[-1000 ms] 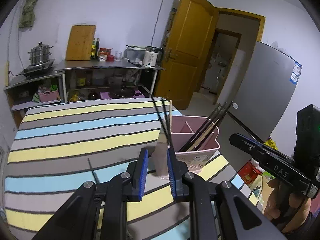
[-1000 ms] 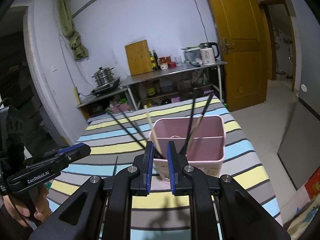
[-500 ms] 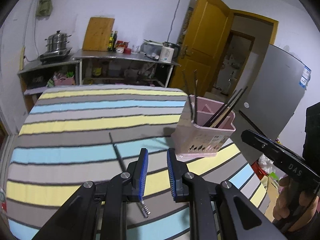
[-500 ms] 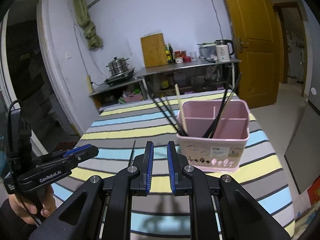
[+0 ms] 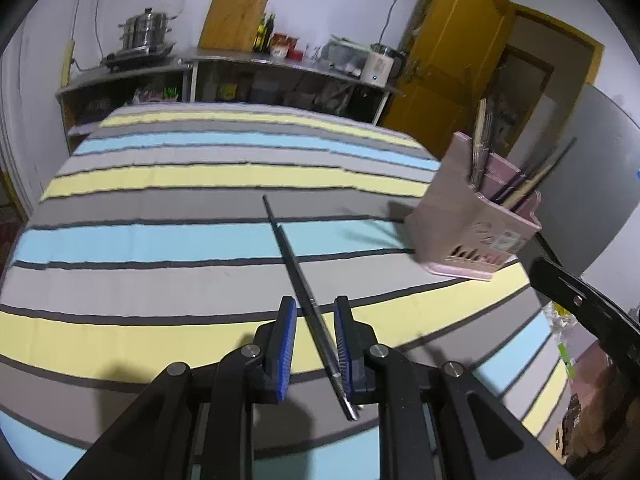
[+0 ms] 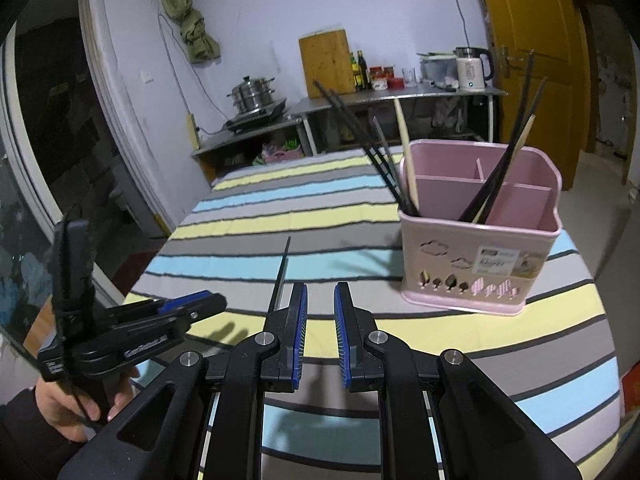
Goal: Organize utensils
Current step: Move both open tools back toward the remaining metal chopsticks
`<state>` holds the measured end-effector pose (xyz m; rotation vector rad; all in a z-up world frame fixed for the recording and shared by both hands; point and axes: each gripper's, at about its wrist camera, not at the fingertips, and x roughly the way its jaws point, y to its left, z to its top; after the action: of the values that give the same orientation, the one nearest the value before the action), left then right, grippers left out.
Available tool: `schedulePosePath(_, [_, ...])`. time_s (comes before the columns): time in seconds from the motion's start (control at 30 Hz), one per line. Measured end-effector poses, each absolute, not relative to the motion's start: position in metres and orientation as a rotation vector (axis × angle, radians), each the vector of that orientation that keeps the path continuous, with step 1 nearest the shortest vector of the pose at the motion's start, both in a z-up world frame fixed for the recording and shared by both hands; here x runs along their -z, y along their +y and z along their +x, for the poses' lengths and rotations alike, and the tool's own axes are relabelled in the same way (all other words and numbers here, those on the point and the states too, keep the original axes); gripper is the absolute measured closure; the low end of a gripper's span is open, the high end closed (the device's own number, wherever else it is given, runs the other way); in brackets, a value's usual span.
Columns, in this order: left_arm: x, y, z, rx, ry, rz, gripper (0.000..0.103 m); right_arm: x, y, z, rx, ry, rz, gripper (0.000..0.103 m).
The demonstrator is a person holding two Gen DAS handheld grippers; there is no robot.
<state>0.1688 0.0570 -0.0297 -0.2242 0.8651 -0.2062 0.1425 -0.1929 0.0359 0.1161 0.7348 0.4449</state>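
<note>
The step in hand seems to be picking up the 1 thin dark metal chopstick (image 5: 298, 276) lying on the striped bench (image 5: 160, 240): the left claw (image 5: 315, 336) straddles it with pads apart and not yet clenched, the right claw (image 6: 320, 320) is released and empty, so next the left must close, then carry it to the pink plastic utensil holder (image 6: 480, 272)

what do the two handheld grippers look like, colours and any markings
Both are black plastic tools. The left gripper and the right gripper each have two flat fingers lined with ribbed blue pads, joined to slotted black arms by silver round pivot screws. Seen from the right wrist view, the left one has a pistol-style handle, a white printed brand name too blurred to read, a black cable, and a dark sleeve behind it.
</note>
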Motion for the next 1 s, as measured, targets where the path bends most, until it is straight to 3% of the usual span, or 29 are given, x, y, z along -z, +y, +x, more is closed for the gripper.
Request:
schedulePosePath(0.37, [0.076,0.045,0.214,0.151,0.949,-0.176,0.083,-0.004,-0.183,0.163,-0.456,0.81,0.113,0.089])
schedulePosePath(0.63, [0.077,0.039,0.216,0.105,0.9,-0.122,0.074,0.005,-0.184,0.171,-0.454,0.831,0.121,0.089])
schedulePosePath(1.0, [0.078,0.066,0.201,0.069,0.892,-0.124,0.075,0.005,-0.18,0.172,-0.462,0.839,0.12,0.089])
